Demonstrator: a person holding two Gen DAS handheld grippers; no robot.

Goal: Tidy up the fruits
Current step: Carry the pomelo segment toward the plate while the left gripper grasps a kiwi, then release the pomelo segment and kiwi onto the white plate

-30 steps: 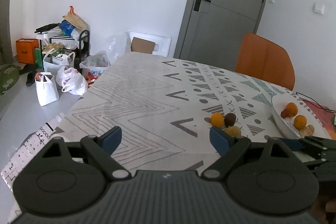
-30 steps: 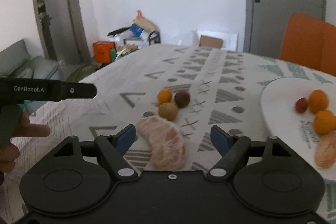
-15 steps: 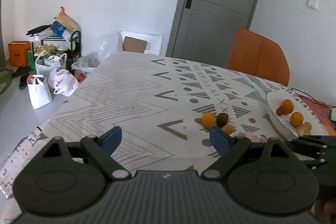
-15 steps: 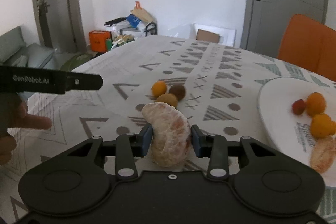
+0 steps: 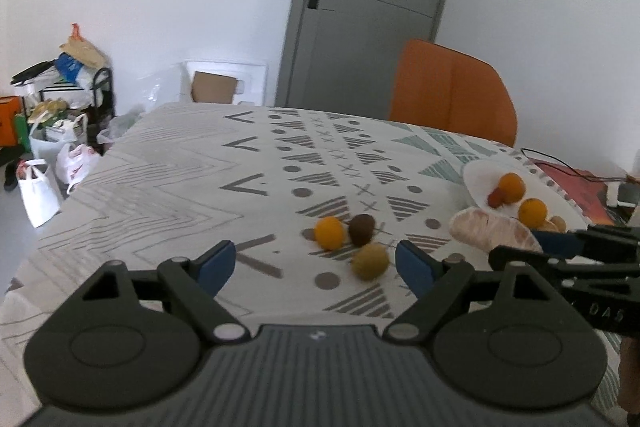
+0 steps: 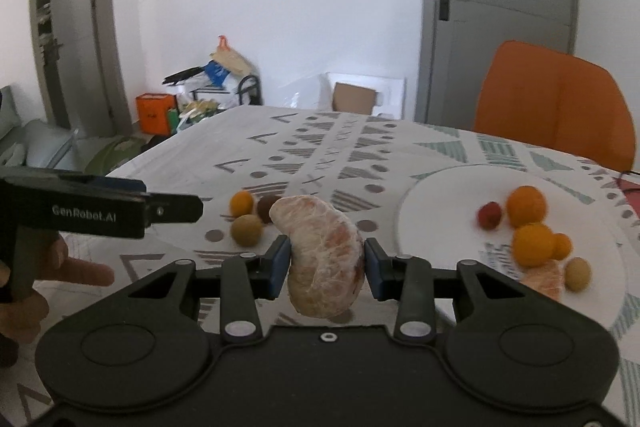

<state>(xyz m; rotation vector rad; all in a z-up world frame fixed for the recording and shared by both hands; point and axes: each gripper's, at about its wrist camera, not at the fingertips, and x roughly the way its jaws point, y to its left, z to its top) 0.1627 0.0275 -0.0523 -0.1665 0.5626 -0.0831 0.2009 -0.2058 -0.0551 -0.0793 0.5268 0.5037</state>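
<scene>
— Peeled citrus segment [image 6: 316, 239], pale pink, crescent-shaped, webbed with white pith: where?
— Pinched upright between the blue pads [image 6: 280, 263] of the right gripper [image 6: 325, 267], raised off the cloth. Just closed in on it; narrow now, pressing both flanks.
— And the left gripper [image 5: 316, 267]?
— Spread wide, though just narrowed a little. Nothing between the pads, only cloth below. Black plastic, ribbed body, hinged arms.
— Further out?
— Three loose fruits bunched on the patterned tablecloth [image 5: 160, 195]: a smooth small orange fruit [image 5: 329, 233], a dull brown round fruit [image 5: 362, 229] touching it, a matte yellow-green round fruit [image 5: 370, 261] just in front. To the right, a white round plate [image 6: 432, 219] carrying two glossy oranges [image 6: 526, 205], a small red fruit [image 6: 489, 215], a second peeled segment [image 6: 546, 279] and some small tan fruit.
— Seen from one side only?
— From the right wrist: a person's hand [image 6: 60, 267] round the left gripper's handle, one finger stretched out; white lettering on its side; an open grey doorway [image 6: 68, 39] far left. From the left wrist: the held segment side-on, near the plate's near rim; white carrier bags [image 5: 36, 195] on the floor.
— In both?
— Orange moulded chair [image 5: 452, 95] and grey panelled door [image 5: 372, 7] beyond the table.
</scene>
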